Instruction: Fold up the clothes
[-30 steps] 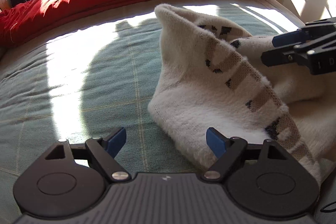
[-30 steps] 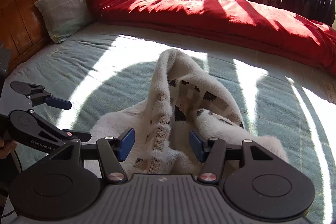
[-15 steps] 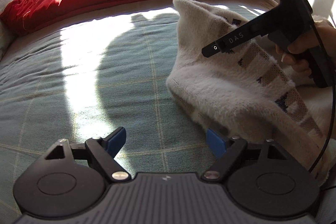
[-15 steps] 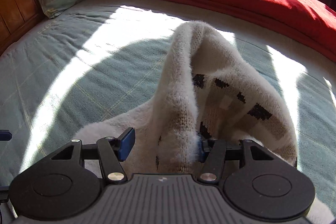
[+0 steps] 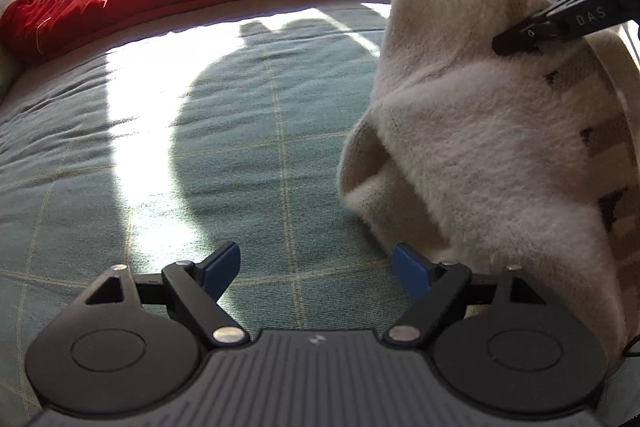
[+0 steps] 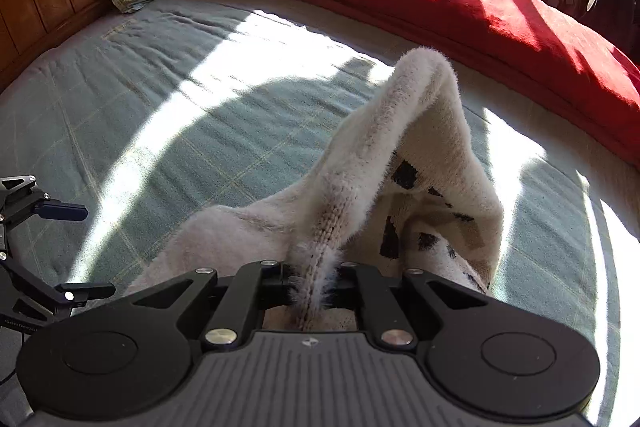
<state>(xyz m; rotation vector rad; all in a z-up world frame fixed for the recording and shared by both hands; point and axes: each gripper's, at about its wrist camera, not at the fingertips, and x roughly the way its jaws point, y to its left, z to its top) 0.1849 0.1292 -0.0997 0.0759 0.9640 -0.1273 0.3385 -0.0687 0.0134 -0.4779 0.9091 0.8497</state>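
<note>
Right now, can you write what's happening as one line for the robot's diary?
step: fold clothes | right gripper: shut on sweater edge, just closed | left gripper: open, empty, beside sweater | sweater: bunched on bed

text: "DAS" | on: right gripper (image 5: 516, 41) arm | other text: unreadable

Right gripper (image 6: 314, 281) clamped on fuzzy cream sweater (image 6: 420, 163) edge, perhaps its ribbed hem, over green bedspread (image 6: 168, 115).

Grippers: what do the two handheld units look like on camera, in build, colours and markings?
Both are black plastic linkages with silver pivot screws and a grey ribbed body. The left gripper has blue pads. The right gripper shows white lettering "DAS" in the left wrist view. A thin black cable runs along that view's right edge.
</note>
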